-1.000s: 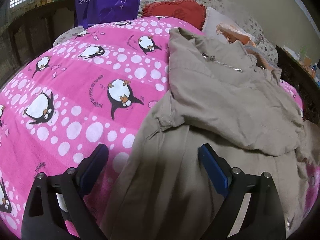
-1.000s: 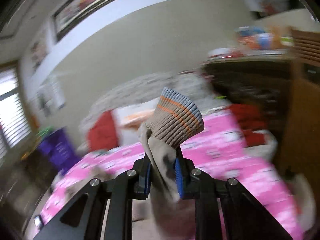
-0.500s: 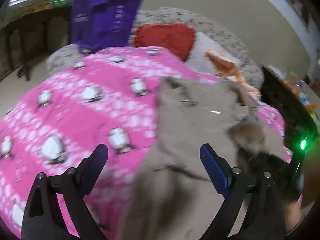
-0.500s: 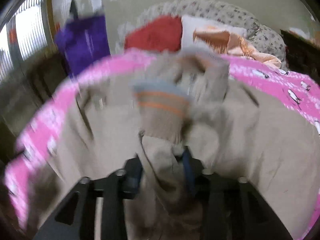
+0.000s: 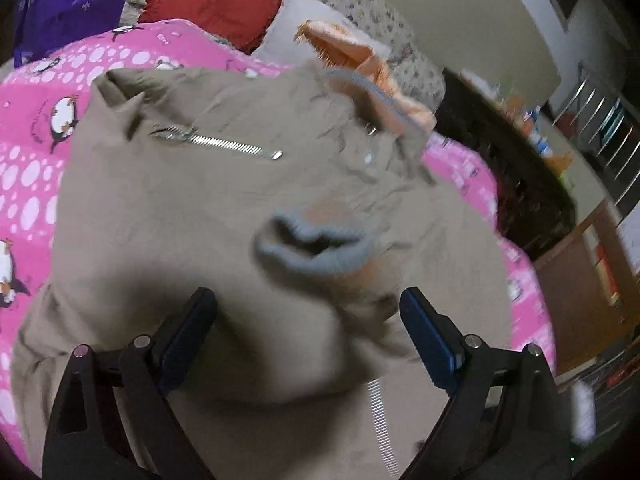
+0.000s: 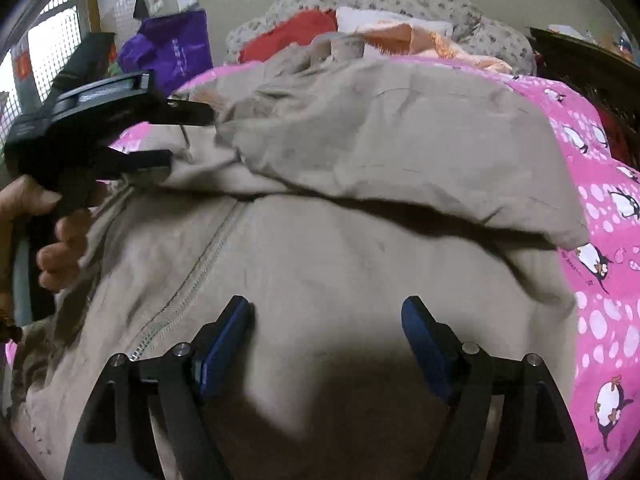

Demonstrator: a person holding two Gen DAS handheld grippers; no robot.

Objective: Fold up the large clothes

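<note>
1. Jacket (image 5: 168,216): a large khaki garment spread over the pink penguin-print blanket (image 5: 28,128) on the bed; in both views it fills the centre of the frame.
2. Sleeve cuff (image 5: 316,248): a ribbed grey-and-orange cuff, blurred, lying on the jacket body just ahead of the left gripper, its opening turned toward the camera.
3. Folded sleeve (image 6: 400,140): seen from the right wrist, a broad panel of khaki fabric laid across the upper jacket, its lower edge casting a shadow on the layer beneath.
4. Pocket zipper (image 5: 224,145): a short metal zip, slanted, on the upper part of the jacket; a longer front zipper (image 6: 188,280) runs diagonally toward the right gripper.
5. Left gripper (image 5: 308,312): fingers spread wide, nothing between them, poised over the jacket; in the right wrist view its tips lie at the fabric's left edge, held in the person's hand (image 6: 56,240).
6. Right gripper (image 6: 326,320): fingers likewise wide apart and empty, above the jacket's lower body.
7. Background: red cushion (image 5: 216,4), orange cloth (image 5: 352,56), purple bag (image 6: 172,48) at the bed's far end.
</note>
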